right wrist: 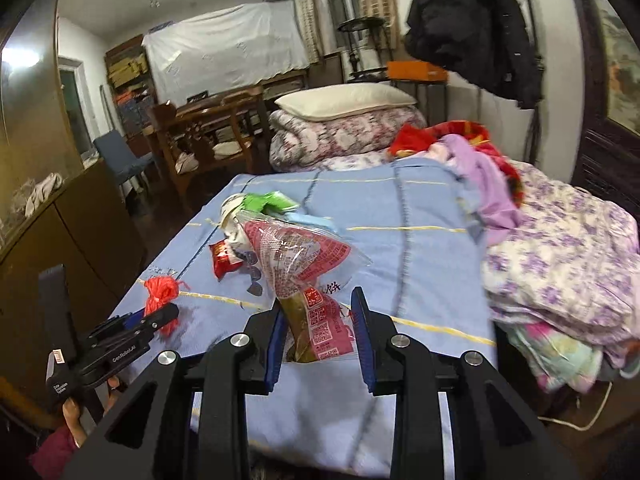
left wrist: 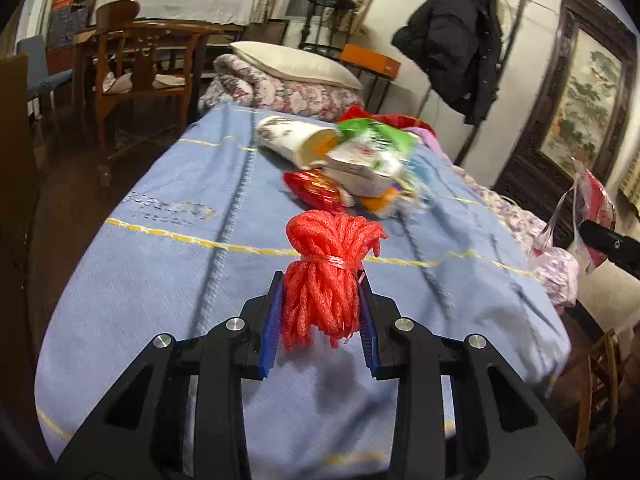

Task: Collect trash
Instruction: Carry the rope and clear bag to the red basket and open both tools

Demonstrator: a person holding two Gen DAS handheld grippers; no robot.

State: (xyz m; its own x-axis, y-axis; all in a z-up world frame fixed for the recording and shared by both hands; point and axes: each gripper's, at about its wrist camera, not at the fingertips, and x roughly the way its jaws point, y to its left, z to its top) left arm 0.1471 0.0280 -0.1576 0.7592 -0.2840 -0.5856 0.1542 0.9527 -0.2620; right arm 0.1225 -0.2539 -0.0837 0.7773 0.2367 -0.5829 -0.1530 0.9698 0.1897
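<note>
A bed with a pale blue blanket (left wrist: 168,264) bears a heap of wrappers (left wrist: 352,164); left claw (left wrist: 322,312) clamps a red foam-net bundle (left wrist: 328,276), right claw (right wrist: 320,336) pinches a red-printed clear plastic bag (right wrist: 308,268) above it

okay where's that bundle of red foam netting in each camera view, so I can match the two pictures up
Left wrist: red foam netting bundle sits bottom centre, clamped between the left gripper pads.
Right wrist: the same bundle appears small at lower left, in the left gripper.
Shared landmark: the cream pillow on the folded floral quilt at the bed's far end.
</note>
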